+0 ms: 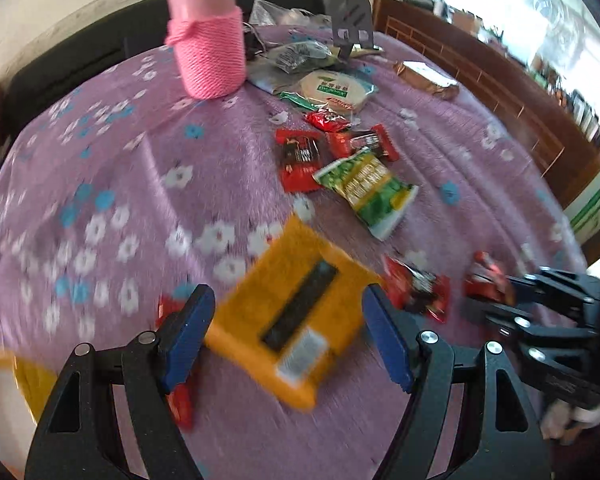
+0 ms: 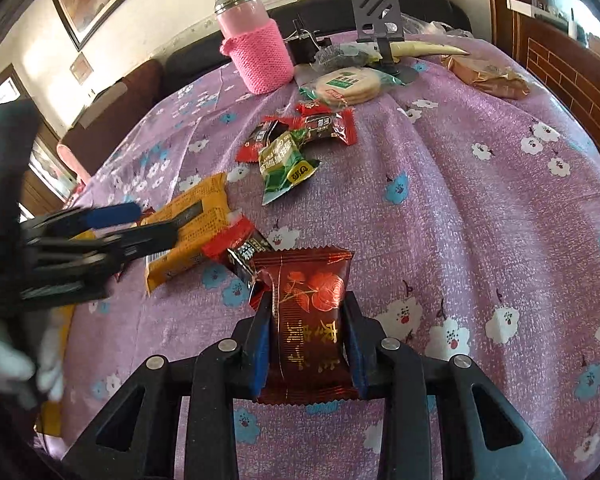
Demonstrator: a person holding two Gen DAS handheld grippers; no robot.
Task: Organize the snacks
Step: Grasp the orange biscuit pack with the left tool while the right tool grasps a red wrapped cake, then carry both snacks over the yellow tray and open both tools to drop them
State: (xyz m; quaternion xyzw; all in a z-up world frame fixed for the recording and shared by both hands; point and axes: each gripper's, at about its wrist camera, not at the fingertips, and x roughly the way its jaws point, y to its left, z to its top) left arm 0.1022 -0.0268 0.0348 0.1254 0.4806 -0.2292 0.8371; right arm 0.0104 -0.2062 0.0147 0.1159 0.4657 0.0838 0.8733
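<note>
My right gripper point(image 2: 308, 320) is shut on a dark red packet point(image 2: 312, 280) with a rose print, its blue pads pressed on both sides just above the purple flowered cloth point(image 2: 480, 208). In the left wrist view that gripper point(image 1: 496, 296) shows at the right with the red packet point(image 1: 484, 276) at its tips. My left gripper point(image 1: 288, 294) stands open astride an orange packet point(image 1: 296, 312), which lies flat on the cloth and is blurred. Seen from the right wrist, the left gripper point(image 2: 154, 222) hovers over the orange packet point(image 2: 196, 224).
Farther back lie a green packet point(image 1: 368, 188), red-black packets point(image 1: 300, 160), round rice crackers point(image 1: 336, 88), a brown packet point(image 1: 426, 78), a pink knit-covered bottle point(image 1: 208, 52) and a phone stand point(image 2: 376, 12). Another red-black packet point(image 2: 240, 248) lies beside the orange one.
</note>
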